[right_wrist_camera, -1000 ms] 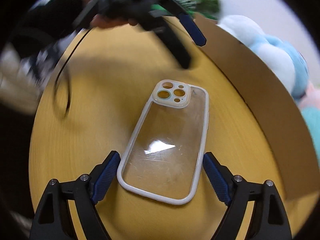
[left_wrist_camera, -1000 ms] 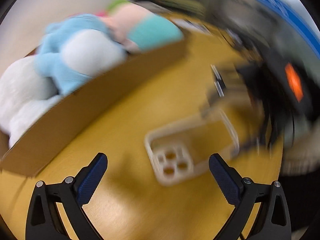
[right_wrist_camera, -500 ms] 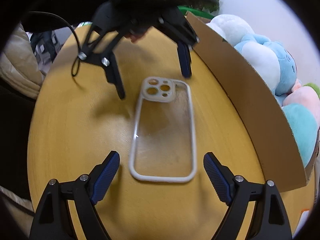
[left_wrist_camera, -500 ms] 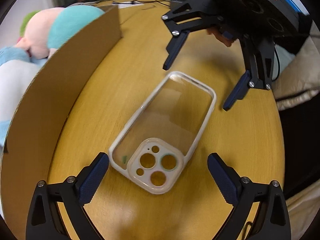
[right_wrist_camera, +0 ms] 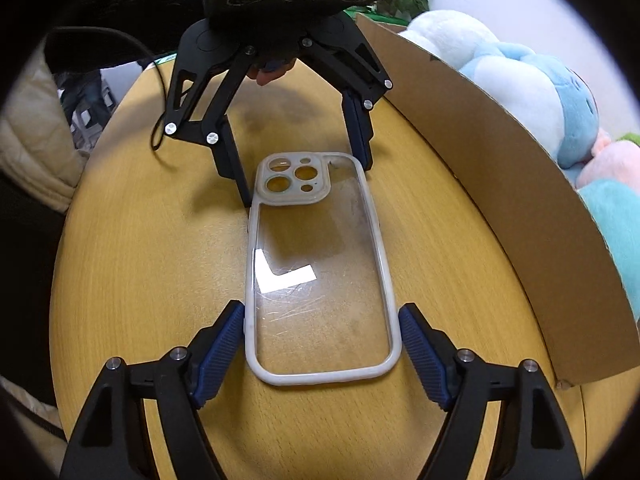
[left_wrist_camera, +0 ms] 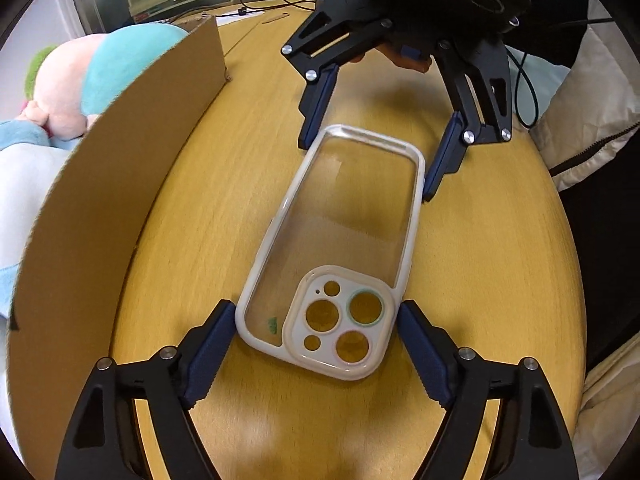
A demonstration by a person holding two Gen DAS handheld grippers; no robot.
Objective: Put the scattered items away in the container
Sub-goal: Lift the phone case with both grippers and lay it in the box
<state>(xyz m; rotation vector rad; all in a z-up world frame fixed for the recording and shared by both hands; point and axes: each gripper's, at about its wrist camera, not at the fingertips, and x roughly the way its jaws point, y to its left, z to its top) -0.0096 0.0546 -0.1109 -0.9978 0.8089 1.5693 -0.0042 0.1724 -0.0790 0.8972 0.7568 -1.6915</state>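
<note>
A clear phone case (left_wrist_camera: pixel 340 240) with a whitish rim lies flat on the round wooden table (left_wrist_camera: pixel 500 260). My left gripper (left_wrist_camera: pixel 316 328) straddles its camera end, pads beside the rim. My right gripper (right_wrist_camera: pixel 322 336) straddles the opposite end. Both are open. Each gripper shows in the other's view: the right one (left_wrist_camera: pixel 364 160) and the left one (right_wrist_camera: pixel 304 168). The case also shows in the right wrist view (right_wrist_camera: pixel 320 272). A cardboard box (left_wrist_camera: pixel 100 200) stands along the table's side, holding plush toys (left_wrist_camera: pixel 92 76).
The box wall (right_wrist_camera: pixel 520 200) runs close beside the case. Pale padded fabric (left_wrist_camera: pixel 592 120) lies past the table's edge. A black cable (left_wrist_camera: pixel 524 80) trails from the right gripper. Papers and a shelf stand at the far end.
Both grippers have moved in toward the case from either end and lowered, so their fingers now flank its two short ends. The case has stayed put.
</note>
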